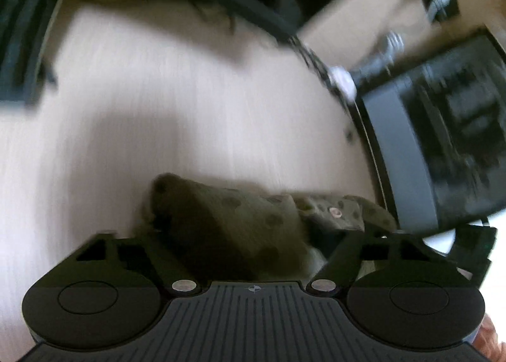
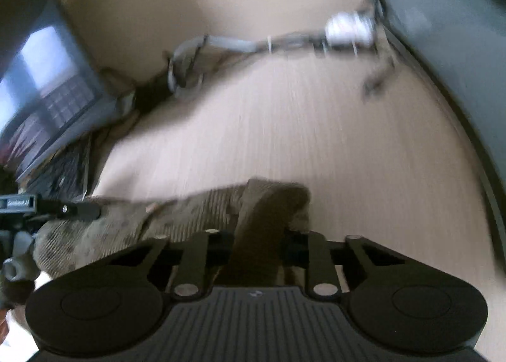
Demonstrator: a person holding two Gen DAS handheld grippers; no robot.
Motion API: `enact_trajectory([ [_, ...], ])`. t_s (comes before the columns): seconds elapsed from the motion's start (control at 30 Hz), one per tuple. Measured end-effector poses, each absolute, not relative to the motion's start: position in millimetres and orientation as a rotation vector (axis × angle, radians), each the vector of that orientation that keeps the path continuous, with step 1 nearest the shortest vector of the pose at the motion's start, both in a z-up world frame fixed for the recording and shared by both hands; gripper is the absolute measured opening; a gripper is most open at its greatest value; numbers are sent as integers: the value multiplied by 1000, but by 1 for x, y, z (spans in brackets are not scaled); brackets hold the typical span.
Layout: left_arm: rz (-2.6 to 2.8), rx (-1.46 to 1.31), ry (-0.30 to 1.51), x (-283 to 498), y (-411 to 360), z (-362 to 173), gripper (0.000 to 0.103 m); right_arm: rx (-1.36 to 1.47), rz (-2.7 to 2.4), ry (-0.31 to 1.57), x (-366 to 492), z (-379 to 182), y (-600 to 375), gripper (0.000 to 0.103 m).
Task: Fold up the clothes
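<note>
Pinching the same spotted olive garment above the pale wooden tabletop, the left gripper and right gripper are both clamped on cloth.

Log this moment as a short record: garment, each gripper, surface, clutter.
garment: spotted olive cloth, bunched on the table, blurred
left gripper: jaws around a fold of the cloth
right gripper: jaws closed on a fold of the cloth
surface: pale wood-grain table
clutter: grey cable bundle at the far edge; dark monitor on the left wrist view's right side
</note>
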State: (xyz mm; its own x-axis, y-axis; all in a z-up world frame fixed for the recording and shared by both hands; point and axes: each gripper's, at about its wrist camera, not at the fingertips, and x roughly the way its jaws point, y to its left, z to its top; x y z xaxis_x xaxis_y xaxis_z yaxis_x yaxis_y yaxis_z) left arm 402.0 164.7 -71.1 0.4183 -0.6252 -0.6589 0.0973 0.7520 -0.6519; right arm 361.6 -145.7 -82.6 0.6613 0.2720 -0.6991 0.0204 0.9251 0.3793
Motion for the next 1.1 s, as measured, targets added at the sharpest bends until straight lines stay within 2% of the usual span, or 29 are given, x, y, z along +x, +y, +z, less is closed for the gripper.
enact_trajectory([
  [0.03, -479, -577, 1012, 406, 168, -62, 60, 373, 149, 806, 374, -72, -146, 17],
  [0.13, -465, -538, 913, 412, 176, -36, 60, 275, 170, 738, 391, -47, -147, 17],
  [0.33, -371, -444, 997, 384, 191, -54, 60, 129, 59, 818, 359, -61, -156, 32],
  [0.4, -406, -520, 986, 375, 199, -55, 69, 165, 45, 804, 342, -57, -161, 43],
  [0.47, -440, -569, 965, 371, 200, -54, 87, 199, 54, 766, 327, -50, -163, 48],
  [0.6, -448, -595, 955, 378, 189, -54, 93, 286, 66, 746, 316, -45, -163, 48],
  [0.73, -434, -609, 960, 386, 178, -57, 93, 312, 9, 752, 343, -57, -159, 52],
  [0.77, -408, -598, 977, 390, 173, -61, 90, 311, -7, 749, 353, -63, -158, 51],
  [0.8, -382, -588, 994, 394, 168, -66, 84, 301, -17, 746, 361, -67, -156, 31],
  [0.83, -363, -557, 1015, 398, 162, -68, 53, 267, -10, 741, 367, -67, -152, 16],
  [0.87, -367, -522, 1030, 402, 157, -68, 30, 233, -4, 736, 372, -67, -148, 11],
  [0.93, -387, -470, 998, 398, 155, -54, 18, 165, 23, 696, 366, -52, -139, 9],
  [1.1, -478, -435, 837, 355, 180, 17, 15, 130, 128, 573, 308, 15, -141, 9],
])
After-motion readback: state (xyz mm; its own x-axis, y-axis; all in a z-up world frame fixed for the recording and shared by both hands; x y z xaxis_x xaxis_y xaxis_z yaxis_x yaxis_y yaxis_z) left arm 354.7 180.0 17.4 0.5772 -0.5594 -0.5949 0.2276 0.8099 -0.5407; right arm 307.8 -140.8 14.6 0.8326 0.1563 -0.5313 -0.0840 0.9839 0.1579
